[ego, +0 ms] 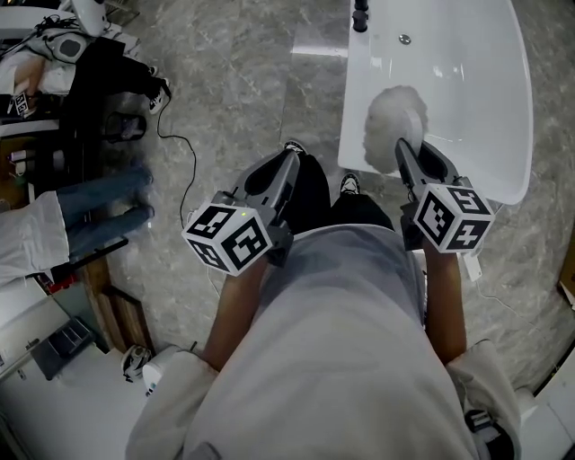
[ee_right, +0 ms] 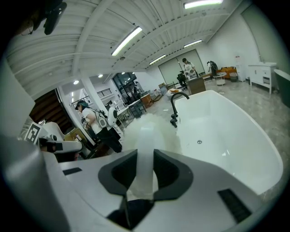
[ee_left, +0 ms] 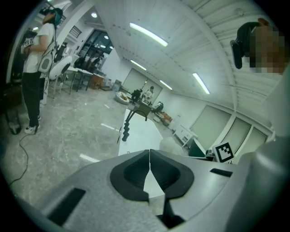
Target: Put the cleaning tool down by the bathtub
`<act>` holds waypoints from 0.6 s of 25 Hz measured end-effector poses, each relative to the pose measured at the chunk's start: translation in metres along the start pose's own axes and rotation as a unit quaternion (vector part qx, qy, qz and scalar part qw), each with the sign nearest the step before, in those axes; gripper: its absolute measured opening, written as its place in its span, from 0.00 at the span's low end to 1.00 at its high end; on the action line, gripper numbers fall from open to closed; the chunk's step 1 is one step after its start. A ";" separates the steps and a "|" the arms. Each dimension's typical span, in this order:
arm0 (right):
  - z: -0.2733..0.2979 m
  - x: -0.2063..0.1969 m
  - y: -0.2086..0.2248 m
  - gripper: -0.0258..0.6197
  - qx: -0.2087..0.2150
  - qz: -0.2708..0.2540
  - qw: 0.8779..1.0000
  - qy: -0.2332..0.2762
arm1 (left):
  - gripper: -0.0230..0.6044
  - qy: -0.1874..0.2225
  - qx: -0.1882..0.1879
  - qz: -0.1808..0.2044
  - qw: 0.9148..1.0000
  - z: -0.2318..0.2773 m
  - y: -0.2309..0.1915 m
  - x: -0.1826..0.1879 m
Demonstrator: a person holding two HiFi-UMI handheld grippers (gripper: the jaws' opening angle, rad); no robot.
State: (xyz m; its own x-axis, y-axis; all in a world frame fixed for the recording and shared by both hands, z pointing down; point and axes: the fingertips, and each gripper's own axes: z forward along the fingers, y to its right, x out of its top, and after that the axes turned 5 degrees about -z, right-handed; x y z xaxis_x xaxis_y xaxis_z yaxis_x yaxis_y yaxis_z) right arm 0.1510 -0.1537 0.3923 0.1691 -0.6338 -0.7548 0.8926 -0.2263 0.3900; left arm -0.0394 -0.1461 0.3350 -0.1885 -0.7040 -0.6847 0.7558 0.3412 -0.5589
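One cleaning tool (ego: 393,115), one bathtub (ego: 472,85), one faucet (ego: 360,16).

Bathtub (ego: 467,99): plain glossy white, faucet (ego: 360,16) black. Cleaning tool (ego: 393,121): fluffy white head, handle translucent milky white. Floor (ego: 234,90): grey marble pattern w/ paler veins. Left gripper (ego: 290,157) & right gripper (ego: 402,145): grey bodies, black jaw pads. Their marker cubes are white w/ black square patterns. Wearer's shirt (ego: 341,341) lt grey, trousers (ego: 314,193) black, shoe (ego: 349,183) black w/ white trim. Cable (ego: 175,144) on floor black. Another person's jeans (ego: 108,208) blue, top (ego: 27,241) white. Ceiling (ee_right: 90,27) white.
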 end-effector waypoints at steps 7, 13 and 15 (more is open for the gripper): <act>0.014 -0.014 -0.007 0.17 0.005 -0.008 1.000 -0.025 | 0.05 -0.010 0.007 -0.018 1.000 -0.007 -0.013 -0.017; 0.020 -0.020 -0.007 0.17 0.002 -0.009 0.999 -0.037 | 0.05 -0.009 0.015 -0.031 0.999 -0.014 -0.025 -0.022; 0.022 -0.022 -0.006 0.17 0.000 -0.008 0.999 -0.039 | 0.05 -0.008 0.015 -0.034 0.999 -0.014 -0.026 -0.021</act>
State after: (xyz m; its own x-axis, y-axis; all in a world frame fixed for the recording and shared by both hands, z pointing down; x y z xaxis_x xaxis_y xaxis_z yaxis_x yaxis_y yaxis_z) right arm 0.1325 -0.1551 0.4180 0.1219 -0.6865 -0.7168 0.8945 -0.2370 0.3791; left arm -0.0642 -0.1319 0.3577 -0.2297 -0.7344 -0.6386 0.7603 0.2742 -0.5889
